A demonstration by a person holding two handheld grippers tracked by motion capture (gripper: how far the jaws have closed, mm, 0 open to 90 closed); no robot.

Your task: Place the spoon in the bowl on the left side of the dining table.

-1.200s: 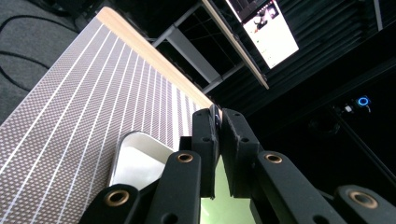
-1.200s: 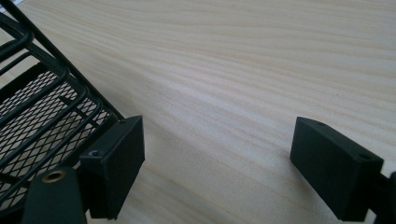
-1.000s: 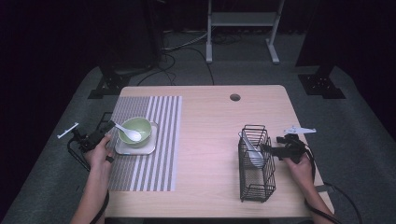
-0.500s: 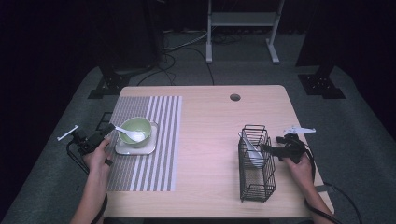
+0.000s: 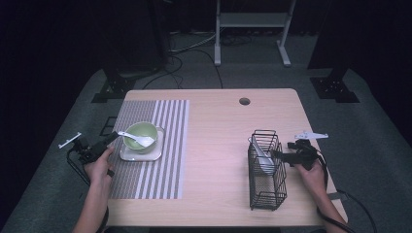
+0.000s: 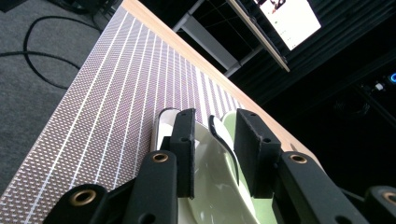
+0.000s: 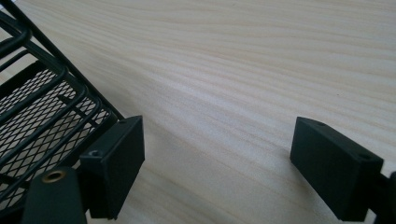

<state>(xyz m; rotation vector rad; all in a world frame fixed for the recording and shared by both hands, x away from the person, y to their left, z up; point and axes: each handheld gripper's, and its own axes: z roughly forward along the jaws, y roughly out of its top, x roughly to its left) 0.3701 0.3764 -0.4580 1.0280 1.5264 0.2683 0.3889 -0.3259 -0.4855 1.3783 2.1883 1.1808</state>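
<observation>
A: On our left, what have we got at the left gripper (image 5: 112, 138)?

B: Its jaws have just been opening. The white spoon's (image 5: 137, 139) handle runs between them, and we see a gap on either side of it. The spoon rests in the green bowl (image 5: 144, 130) on the square plate (image 5: 130, 155), straight ahead of the jaws on the striped mat (image 5: 165, 145).

A: And on the right?

B: The right gripper (image 5: 279, 156) stands wide apart over bare table (image 7: 243, 70), with the wire basket (image 5: 265, 194) just beside one jaw.

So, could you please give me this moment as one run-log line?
left gripper: jaws just opening, spoon handle between | right gripper: open beside basket | spoon in bowl
</observation>
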